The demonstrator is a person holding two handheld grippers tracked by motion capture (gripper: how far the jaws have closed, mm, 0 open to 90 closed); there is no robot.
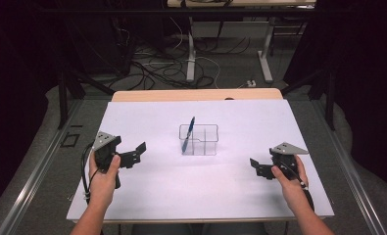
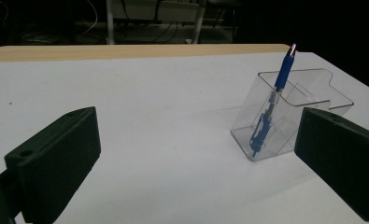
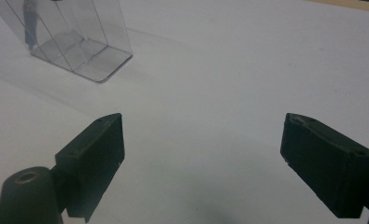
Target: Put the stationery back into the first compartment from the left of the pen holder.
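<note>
Blue against clear plastic, the pen [image 1: 188, 133] leans in the left compartment of the holder [image 1: 199, 140], which stands mid-desk, nearer the far edge than the near one. Our left gripper [image 1: 141, 151] sits toward the desk's left edge, jaws spread wide and empty; our right gripper [image 1: 253, 165] rests near the right edge, jaws likewise apart with nothing between them. The placing looks finished to us, so we should draw the left hand back low and level, well clear of the pen's tilted top, and leave the light holder unnudged.
</note>
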